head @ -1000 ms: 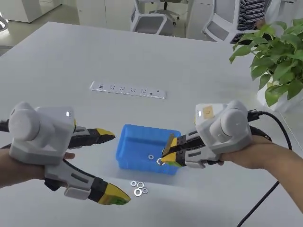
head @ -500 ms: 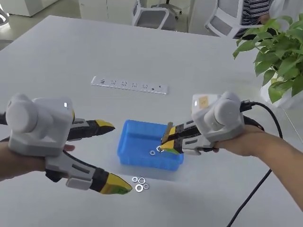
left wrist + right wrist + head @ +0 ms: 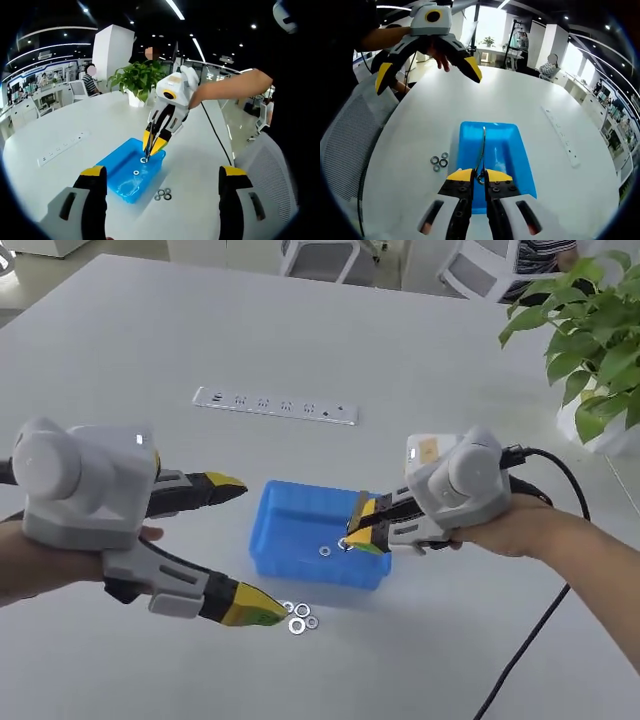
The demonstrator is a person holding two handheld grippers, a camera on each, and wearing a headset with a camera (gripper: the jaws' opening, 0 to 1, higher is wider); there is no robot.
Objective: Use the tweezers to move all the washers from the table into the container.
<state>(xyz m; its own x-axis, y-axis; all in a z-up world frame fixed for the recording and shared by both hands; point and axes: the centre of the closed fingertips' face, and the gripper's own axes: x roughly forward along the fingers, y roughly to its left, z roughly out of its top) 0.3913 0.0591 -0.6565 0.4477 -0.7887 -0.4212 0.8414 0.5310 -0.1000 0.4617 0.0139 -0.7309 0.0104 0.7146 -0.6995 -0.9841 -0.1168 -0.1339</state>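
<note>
A blue container (image 3: 300, 508) (image 3: 116, 165) (image 3: 506, 150) sits mid-table with one washer (image 3: 324, 551) (image 3: 136, 171) lying inside. My right gripper (image 3: 366, 527) (image 3: 479, 175) (image 3: 155, 141) is shut on thin metal tweezers (image 3: 482, 147) (image 3: 147, 150) that reach down over the container. At their tips a second washer (image 3: 343, 544) (image 3: 143, 160) seems held. A cluster of three washers (image 3: 301, 617) (image 3: 162, 194) (image 3: 439, 162) lies on the table just in front of the container. My left gripper (image 3: 243, 548) (image 3: 162, 172) (image 3: 426, 74) hovers open, its lower fingertip close beside that cluster.
A white power strip (image 3: 275, 406) lies beyond the container. A potted plant (image 3: 590, 330) stands at the far right. A black cable (image 3: 530, 640) trails from the right gripper across the table. Office chairs (image 3: 320, 255) stand past the far edge.
The tweezers tip with its washer has moved from the container's near rim farther in over its floor. The left gripper's lower finger has come closer to the loose washers.
</note>
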